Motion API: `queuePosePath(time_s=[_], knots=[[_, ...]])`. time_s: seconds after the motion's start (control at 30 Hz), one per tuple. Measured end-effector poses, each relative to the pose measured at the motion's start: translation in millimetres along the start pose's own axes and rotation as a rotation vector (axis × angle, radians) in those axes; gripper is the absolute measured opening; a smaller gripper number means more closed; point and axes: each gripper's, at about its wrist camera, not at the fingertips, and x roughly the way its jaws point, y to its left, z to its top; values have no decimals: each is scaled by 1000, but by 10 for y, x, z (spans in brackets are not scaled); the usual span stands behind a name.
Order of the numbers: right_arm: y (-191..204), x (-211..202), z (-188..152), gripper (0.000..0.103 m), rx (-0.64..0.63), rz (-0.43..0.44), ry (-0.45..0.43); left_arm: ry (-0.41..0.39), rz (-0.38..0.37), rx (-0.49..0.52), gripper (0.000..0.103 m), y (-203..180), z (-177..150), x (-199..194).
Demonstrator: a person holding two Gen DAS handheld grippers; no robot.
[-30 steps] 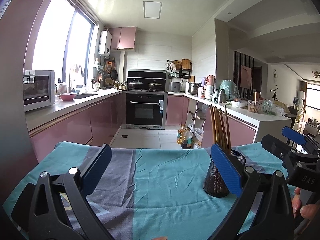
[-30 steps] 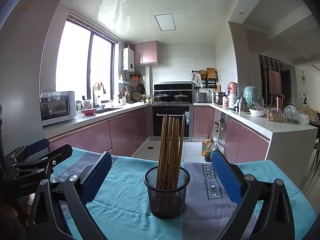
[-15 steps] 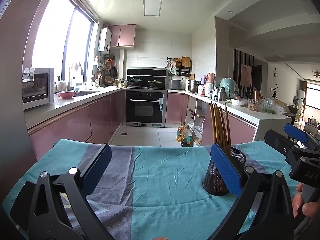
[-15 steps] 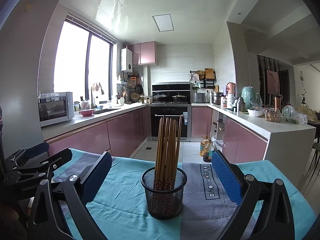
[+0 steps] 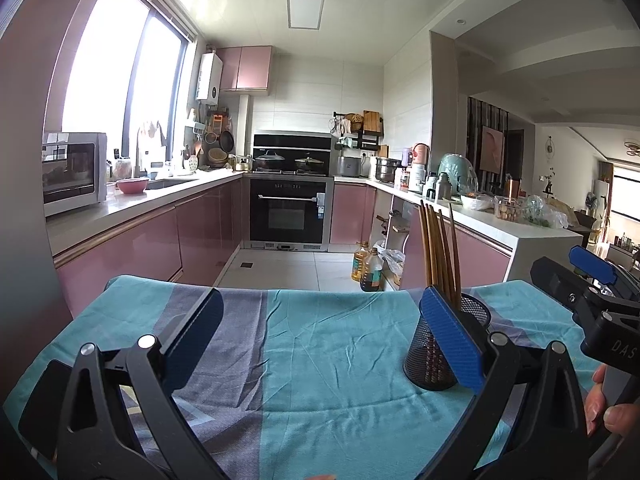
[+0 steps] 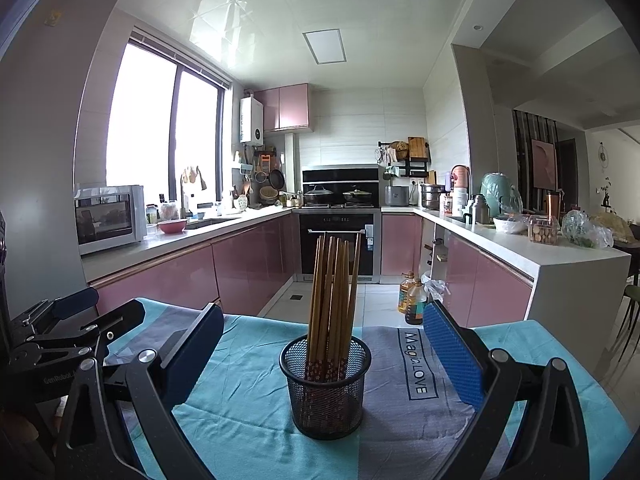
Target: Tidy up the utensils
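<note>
Chopsticks (image 6: 332, 304) stand upright as a bundle in the black mesh holder (image 6: 326, 392), which sits on the teal-and-grey cloth (image 5: 320, 360). Compared with the earlier frame, the holder appears slightly nearer in the right wrist view; its position on the cloth is unchanged. The left gripper (image 5: 320, 344) is spread wide and empty, left of the holder, with bare cloth between. The right gripper (image 6: 324, 352) is likewise spread wide and empty, its pads flanking the holder without contact. The chopsticks are brown wood with patterned lower ends.
</note>
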Motion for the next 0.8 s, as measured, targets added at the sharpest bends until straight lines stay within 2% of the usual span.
queuePosePath(time_s=[0.8], knots=[[-1,-11,-13,97,6,-2,7,2,-3,-2,98,1,2,1]])
